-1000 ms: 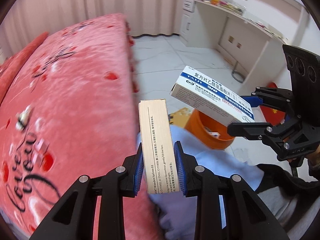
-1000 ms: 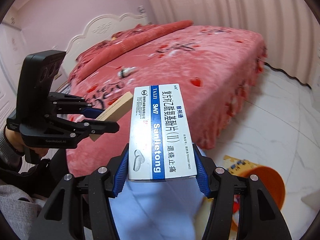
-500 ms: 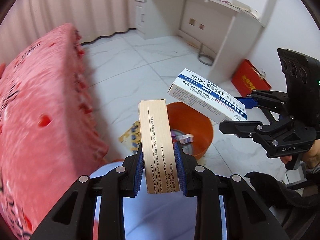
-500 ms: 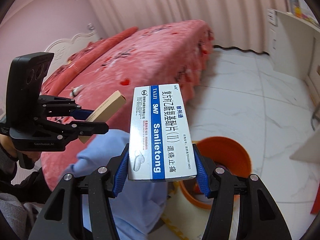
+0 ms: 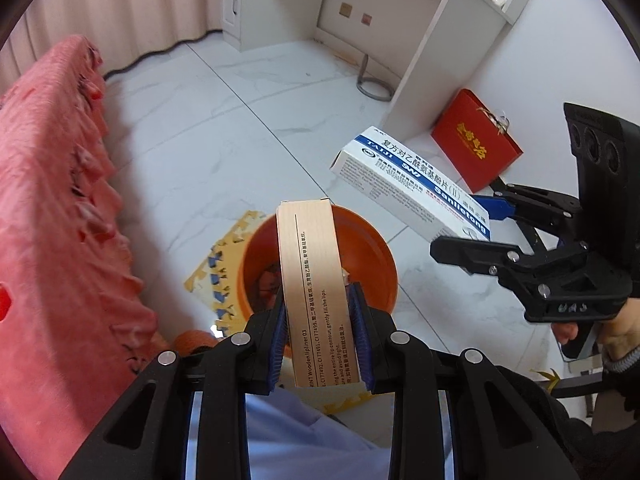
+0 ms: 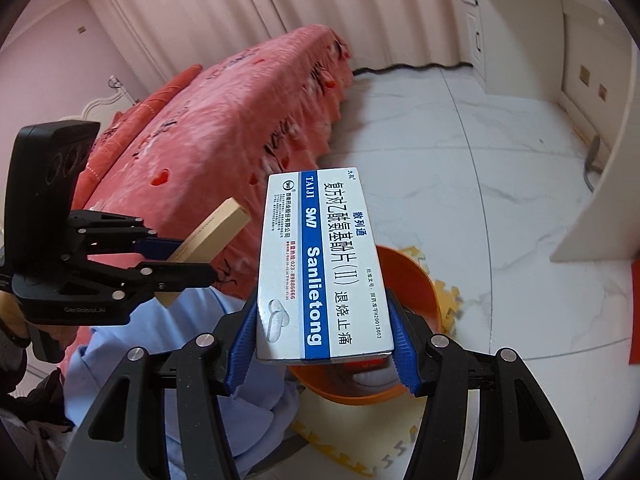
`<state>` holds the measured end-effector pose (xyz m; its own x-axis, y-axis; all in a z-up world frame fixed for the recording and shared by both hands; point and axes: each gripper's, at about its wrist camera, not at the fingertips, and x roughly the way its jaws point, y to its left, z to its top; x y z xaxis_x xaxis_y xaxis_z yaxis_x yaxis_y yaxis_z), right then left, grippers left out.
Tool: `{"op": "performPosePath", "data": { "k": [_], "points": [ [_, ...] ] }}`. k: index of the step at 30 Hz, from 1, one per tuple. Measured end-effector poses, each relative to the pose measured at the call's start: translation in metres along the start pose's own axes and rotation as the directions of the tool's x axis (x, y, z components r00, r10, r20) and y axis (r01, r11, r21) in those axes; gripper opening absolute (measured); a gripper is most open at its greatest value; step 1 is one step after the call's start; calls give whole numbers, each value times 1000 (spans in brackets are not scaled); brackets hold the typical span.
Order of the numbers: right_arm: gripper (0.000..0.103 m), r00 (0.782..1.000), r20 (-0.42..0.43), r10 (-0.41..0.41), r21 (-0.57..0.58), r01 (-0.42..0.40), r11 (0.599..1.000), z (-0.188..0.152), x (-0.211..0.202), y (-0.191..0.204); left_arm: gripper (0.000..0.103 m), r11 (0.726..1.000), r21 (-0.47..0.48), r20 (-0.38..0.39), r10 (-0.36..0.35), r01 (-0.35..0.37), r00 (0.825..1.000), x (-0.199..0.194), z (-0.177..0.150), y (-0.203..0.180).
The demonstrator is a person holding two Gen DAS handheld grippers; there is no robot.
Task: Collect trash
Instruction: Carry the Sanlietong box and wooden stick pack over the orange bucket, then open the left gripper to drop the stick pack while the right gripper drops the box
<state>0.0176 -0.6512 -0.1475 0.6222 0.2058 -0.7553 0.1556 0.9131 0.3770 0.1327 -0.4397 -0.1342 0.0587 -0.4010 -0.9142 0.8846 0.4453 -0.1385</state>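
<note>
My left gripper (image 5: 320, 340) is shut on a slim beige lipliner box (image 5: 314, 280), held upright over the orange bin (image 5: 372, 256) on the floor. My right gripper (image 6: 320, 344) is shut on a white and blue medicine box (image 6: 320, 264), held above the bin (image 6: 416, 280). In the left wrist view the right gripper (image 5: 476, 224) and medicine box (image 5: 408, 184) hover to the right of the bin. In the right wrist view the left gripper (image 6: 176, 256) and beige box (image 6: 208, 236) are at left. Some trash lies inside the bin.
A bed with a red cover (image 5: 48, 220) fills the left. A yellow foam mat (image 5: 224, 264) lies under the bin. A white desk (image 5: 432, 32) and a red bag (image 5: 476, 140) stand at the back right. My blue-clad knee (image 6: 160, 340) is below.
Both grippers have swung from over the bed toward the floor and downward. The two boxes now hang above the orange bin, still gripped.
</note>
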Motion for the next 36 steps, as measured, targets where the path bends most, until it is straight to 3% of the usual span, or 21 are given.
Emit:
{"op": "performPosePath", "data": {
  "k": [7,10,24,27,29,36],
  "points": [
    [58,999,-37,-22,46,24,999,-1,18,-15,33,1000,1,-50,-15,15,999,30,11,1],
    [58,998,-48,-27,46,29,999,-1,23,-14,56,1000,7,-55,12,-12,998,35,13,1],
    [58,997,-73,-14,19,15,1000,10,48,-4,56,999,-32,-44,30,-32,999,22,10,13],
    [60,997,-73,-23,15,24,1000,13,52,-3,56,999,-39,-43,34,-36,998,20,8,16],
    [70,996,-80,-46,20,48,999,14,55,-4,56,998,-44,-43,38,-39,998,19,9,18],
    [71,995,-86,-45,19,47,999,11,54,1,56,997,-52,-41,46,-48,998,16,4,22]
  ]
}}
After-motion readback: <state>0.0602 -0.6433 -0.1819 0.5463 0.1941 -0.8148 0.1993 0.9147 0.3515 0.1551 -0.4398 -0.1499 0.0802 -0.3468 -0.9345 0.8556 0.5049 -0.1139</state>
